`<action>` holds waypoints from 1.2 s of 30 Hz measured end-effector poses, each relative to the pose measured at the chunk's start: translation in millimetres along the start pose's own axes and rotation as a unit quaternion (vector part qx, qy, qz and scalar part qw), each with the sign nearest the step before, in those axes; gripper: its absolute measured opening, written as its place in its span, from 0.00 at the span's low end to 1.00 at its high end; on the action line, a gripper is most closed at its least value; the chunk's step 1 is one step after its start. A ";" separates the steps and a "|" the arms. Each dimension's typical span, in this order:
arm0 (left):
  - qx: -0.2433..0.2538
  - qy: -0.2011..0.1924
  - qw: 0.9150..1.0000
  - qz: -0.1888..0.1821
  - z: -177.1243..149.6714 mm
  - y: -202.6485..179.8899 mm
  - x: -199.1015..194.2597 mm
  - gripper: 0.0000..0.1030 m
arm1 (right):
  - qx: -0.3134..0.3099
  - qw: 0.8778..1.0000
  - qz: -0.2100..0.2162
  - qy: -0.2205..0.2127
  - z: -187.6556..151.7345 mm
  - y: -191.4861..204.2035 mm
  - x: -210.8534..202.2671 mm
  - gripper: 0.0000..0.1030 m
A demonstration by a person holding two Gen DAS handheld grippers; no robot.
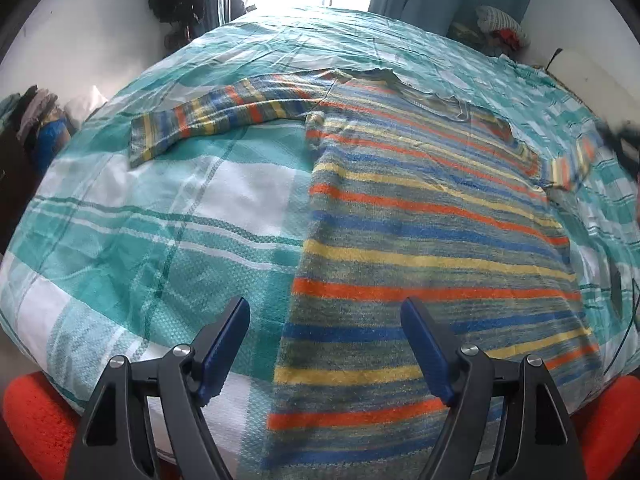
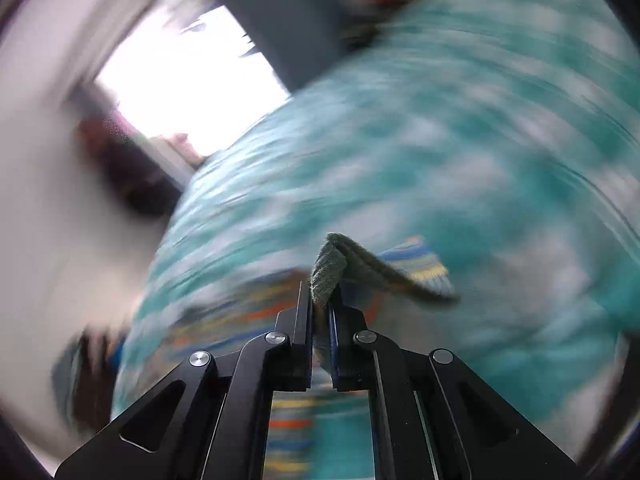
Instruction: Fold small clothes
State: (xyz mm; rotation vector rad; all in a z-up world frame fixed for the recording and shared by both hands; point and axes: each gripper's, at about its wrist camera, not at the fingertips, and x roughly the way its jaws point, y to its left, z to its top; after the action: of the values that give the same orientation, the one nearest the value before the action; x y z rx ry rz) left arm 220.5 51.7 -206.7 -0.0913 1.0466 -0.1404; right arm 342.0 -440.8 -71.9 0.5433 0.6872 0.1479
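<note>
Two grippers, left gripper [image 1: 324, 344] spread above striped sweater [image 1: 420, 220], right gripper [image 2: 320, 304] pinching sleeve [image 2: 360, 268]

The striped sweater [image 1: 420, 216] is fuzzy knit. The bedspread [image 1: 160, 232] is woven, creased cloth. Left gripper [image 1: 324, 344] is matt black plastic.

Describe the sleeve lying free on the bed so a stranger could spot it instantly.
Find the bed's teal-and-white checked cover. A striped sweater lies flat on it. Its left sleeve stretches sideways from the shoulder, banded across in orange, blue and yellow, unlike the plain checks around it.
</note>
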 end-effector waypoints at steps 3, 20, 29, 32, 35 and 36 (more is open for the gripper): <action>-0.002 -0.001 1.000 -0.003 -1.8 2.5 -1.3 0.75 | -0.073 0.994 0.065 0.057 -9.7 85.0 48.7 0.09; -0.012 0.022 1.000 0.008 -9.8 18.1 14.2 0.75 | 0.014 0.972 -0.050 0.228 -81.7 -22.4 151.7 0.49; -0.002 0.026 1.000 0.006 -9.9 12.9 13.5 0.75 | -0.067 0.977 -0.010 0.202 -105.2 22.6 65.3 0.47; 0.014 0.035 0.999 -0.003 -17.7 4.0 13.2 0.75 | -0.087 0.965 0.001 0.248 -156.1 35.7 49.9 0.49; 0.053 0.072 0.996 0.018 -36.5 -5.4 20.0 0.78 | -0.095 0.949 -0.039 0.298 -220.8 24.8 26.8 0.48; 0.067 0.072 0.995 0.024 -43.5 -6.9 17.7 0.78 | -0.094 0.948 -0.055 0.298 -235.4 19.1 15.0 0.48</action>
State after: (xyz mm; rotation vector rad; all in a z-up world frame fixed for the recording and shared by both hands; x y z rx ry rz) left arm 191.0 41.8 -242.5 0.0662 1.1789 -0.1759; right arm 204.2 -319.4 -221.3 0.2689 1.2765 0.2757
